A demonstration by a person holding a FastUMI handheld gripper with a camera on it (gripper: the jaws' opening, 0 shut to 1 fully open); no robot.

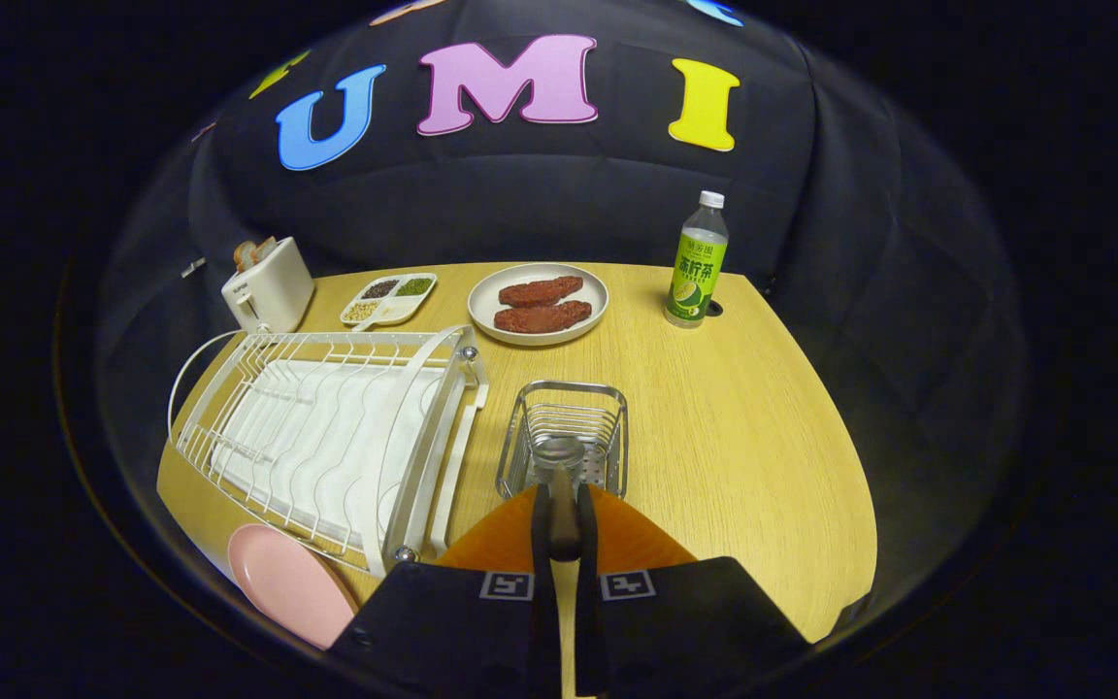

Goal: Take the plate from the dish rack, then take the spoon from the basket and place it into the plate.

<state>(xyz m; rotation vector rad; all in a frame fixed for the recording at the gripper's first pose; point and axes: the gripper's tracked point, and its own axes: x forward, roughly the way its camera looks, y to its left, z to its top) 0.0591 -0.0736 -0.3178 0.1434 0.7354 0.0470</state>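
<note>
Jaws clamped on spoon (562, 485) over wire basket (566, 427).

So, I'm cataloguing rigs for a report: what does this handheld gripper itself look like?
The gripper has two narrow fingers on broad black blocks. Each block carries a square black-and-white marker near its inner edge. No cables or sleeve show.

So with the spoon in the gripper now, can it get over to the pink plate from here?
Probably yes. The gripper is shut on the spoon, held over the basket. The pink plate lies flat on the table beside the dish rack's near corner, with nothing on it.
</note>
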